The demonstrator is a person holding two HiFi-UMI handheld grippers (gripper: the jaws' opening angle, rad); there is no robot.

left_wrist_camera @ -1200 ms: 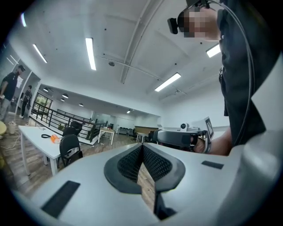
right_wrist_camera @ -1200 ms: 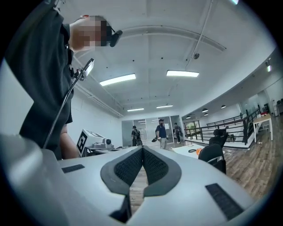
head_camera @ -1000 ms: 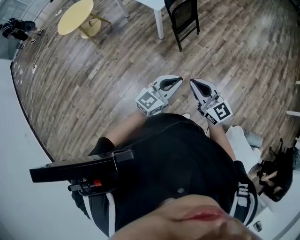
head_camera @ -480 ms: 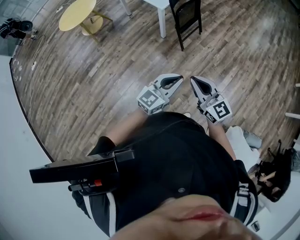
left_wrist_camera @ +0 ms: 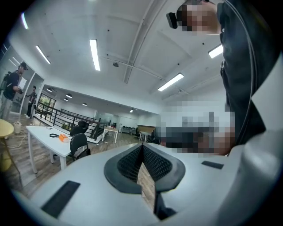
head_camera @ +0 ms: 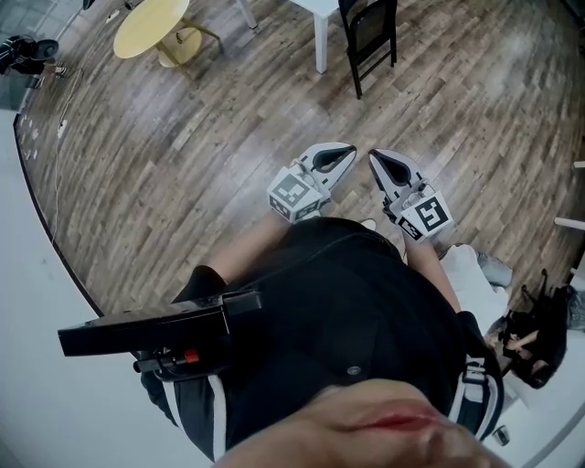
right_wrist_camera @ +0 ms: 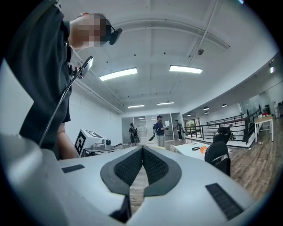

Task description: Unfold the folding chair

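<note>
The black folding chair (head_camera: 370, 32) stands folded against a white table (head_camera: 322, 23) at the top of the head view, well beyond both grippers. It also shows as a dark chair back (left_wrist_camera: 80, 146) beside that table in the left gripper view, and again (right_wrist_camera: 219, 155) in the right gripper view. My left gripper (head_camera: 350, 153) and right gripper (head_camera: 373, 158) are held side by side in front of my body, pointing at the chair. In each gripper view the ribbed pads (left_wrist_camera: 142, 149) (right_wrist_camera: 142, 151) meet with nothing between them.
A round yellow table (head_camera: 149, 29) stands at the upper left on the wood floor. Dark bags (head_camera: 541, 340) lie at the lower right near a white object (head_camera: 475, 274). Several people (right_wrist_camera: 159, 130) stand far off near glass doors. A black railing (left_wrist_camera: 55, 118) runs behind the tables.
The chair, white table and yellow table have slid slightly toward the top right of the head view. Both grippers keep their place in the picture and stay shut.
</note>
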